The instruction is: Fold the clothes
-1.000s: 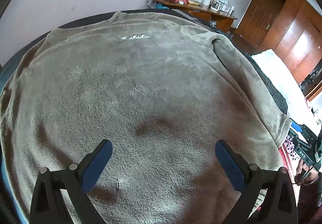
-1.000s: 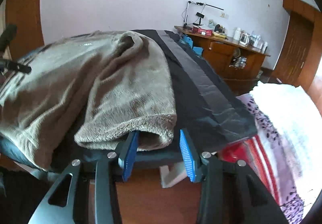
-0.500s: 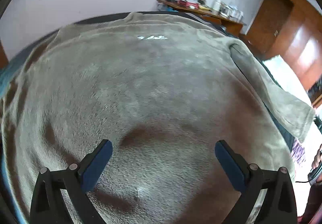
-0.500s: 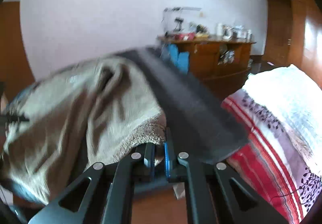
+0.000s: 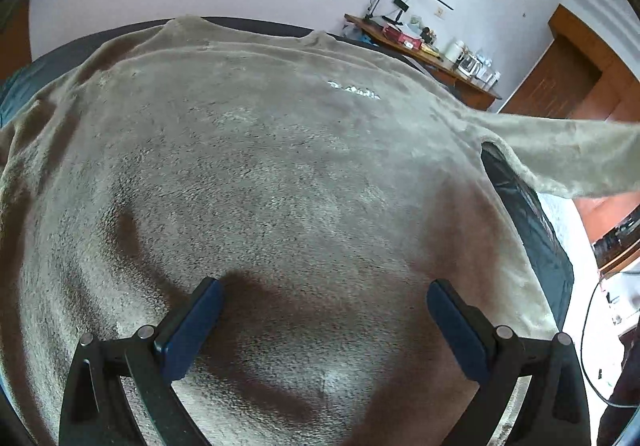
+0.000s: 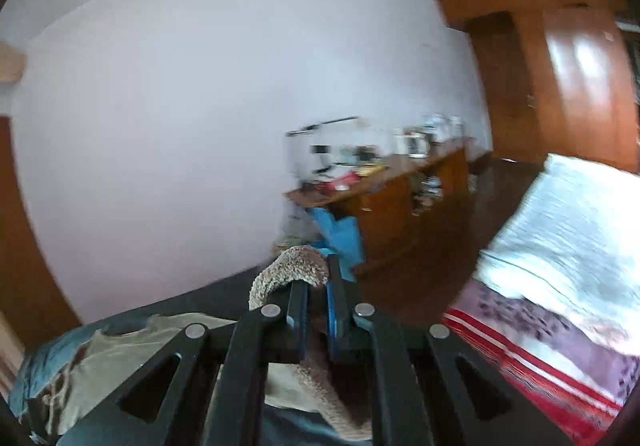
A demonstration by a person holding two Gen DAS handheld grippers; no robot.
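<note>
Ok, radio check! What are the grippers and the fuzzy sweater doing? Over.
Left gripper open above sweater. Right gripper shut on sleeve, lifted. Nothing in the way.

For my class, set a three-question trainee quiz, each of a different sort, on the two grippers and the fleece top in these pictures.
1. True or false: the left gripper is open, above the grey-brown fleece sweater.
2. Multiple choice: what is the right gripper shut on? A) a white pillow B) the fleece sleeve cuff C) a blue bag
3. Fill in: in the left wrist view, the sleeve is raised off the dark ____ under the sweater.

Key: 1 true; 2 B; 3 mat
</note>
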